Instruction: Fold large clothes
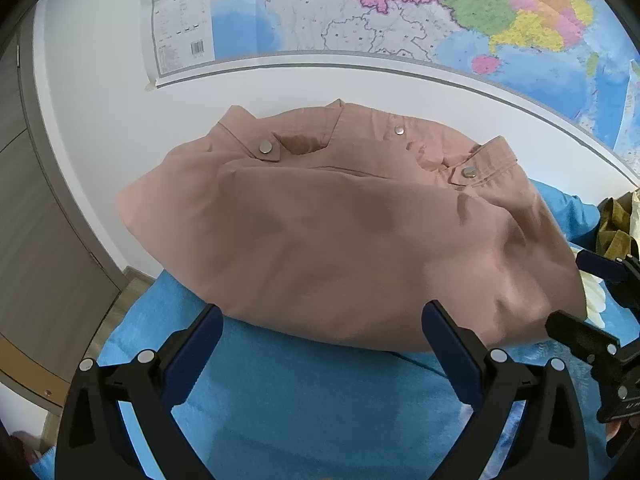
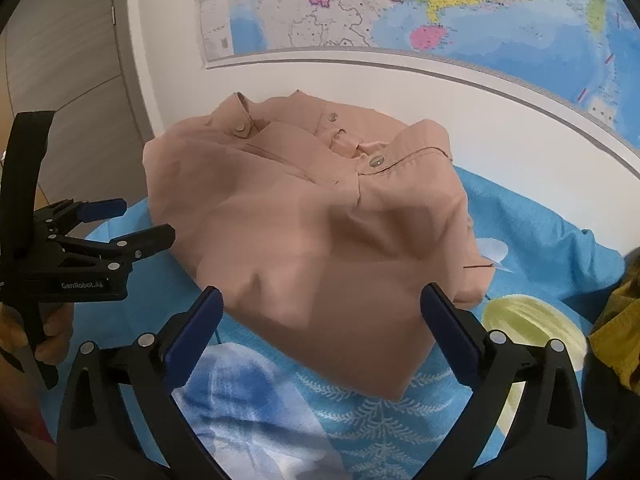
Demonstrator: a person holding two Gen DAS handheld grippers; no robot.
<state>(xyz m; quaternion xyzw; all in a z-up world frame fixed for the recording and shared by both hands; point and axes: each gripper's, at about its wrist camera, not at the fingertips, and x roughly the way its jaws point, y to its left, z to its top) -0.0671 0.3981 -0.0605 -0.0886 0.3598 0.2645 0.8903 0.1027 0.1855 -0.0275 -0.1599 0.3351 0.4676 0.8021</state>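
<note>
Pink jacket (image 1: 340,220) folded compact — snaps up, on blue blanket (image 1: 300,400).

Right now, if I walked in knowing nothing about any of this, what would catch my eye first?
Probably the pink garment, folded into a bundle with silver snaps showing, lying in the middle on a bright blue cloth. Behind it, a big colourful map covers the white wall. In the foreground the left gripper and right gripper both stand open near the garment's front edge, holding nothing.
</note>
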